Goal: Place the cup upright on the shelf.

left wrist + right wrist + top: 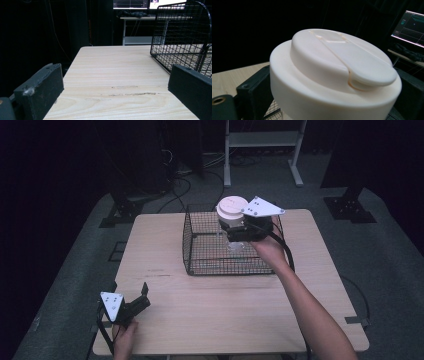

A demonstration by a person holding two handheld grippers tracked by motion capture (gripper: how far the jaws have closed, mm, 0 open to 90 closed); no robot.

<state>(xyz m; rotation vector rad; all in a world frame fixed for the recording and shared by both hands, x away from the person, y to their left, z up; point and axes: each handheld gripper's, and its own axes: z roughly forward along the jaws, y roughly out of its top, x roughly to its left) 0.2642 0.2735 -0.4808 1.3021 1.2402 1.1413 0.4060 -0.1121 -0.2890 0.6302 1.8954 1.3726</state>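
My right gripper [239,231] is clamped on a cream-white cup [231,215], one black jaw on each side of it just under its wide lid. I hold it above the wire basket [200,245], over the basket's far right part and clear of its floor. The basket stands on the far half of the table [165,320], nearer the far edge than the near one.

The cup: a broad round lid with a thick rim, a raised round centre, and a flat flip tab running across it (a thin seam outlines the tab). Below the jaws the body looks clear or pale; I cannot tell which.

My left gripper [142,301] rests at the table's near left corner, jaws wide apart, nothing between them.

View notes: the right gripper view gives the lid's [337,67] seam and tab up close, with a little basket mesh under it. The high view gives what that one lacks, the cup's place over the basket. The left gripper view looks low across bare wood to the basket's [180,37] rounded corner, with my two jaws spread at either side.
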